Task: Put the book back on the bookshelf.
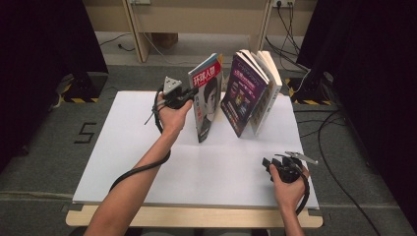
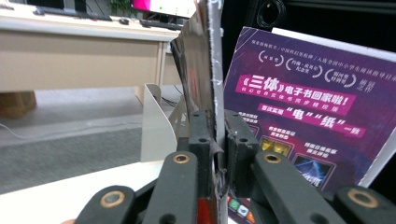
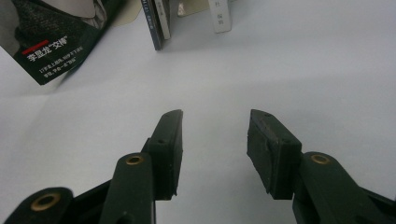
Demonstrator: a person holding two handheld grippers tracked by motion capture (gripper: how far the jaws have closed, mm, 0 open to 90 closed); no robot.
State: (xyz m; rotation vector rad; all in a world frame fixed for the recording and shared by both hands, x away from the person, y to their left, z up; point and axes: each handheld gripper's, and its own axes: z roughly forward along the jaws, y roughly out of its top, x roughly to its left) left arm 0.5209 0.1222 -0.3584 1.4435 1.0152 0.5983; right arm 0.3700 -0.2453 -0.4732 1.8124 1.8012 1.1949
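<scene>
Nearest the person, the right gripper (image 1: 287, 167) rests low on the white tabletop (image 1: 147, 162), its jaws wide apart and empty. Farther off, the left gripper (image 1: 184, 93) has its jaws pressed on the edge of the magazine (image 1: 206, 96), which stands upright, leaning toward the purple book (image 1: 244, 91) just beside it on its right.

Lab or office: black curtains (image 1: 44, 44), desk (image 2: 70, 51) with monitor (image 2: 163, 7), floor cables (image 1: 334, 147).
</scene>
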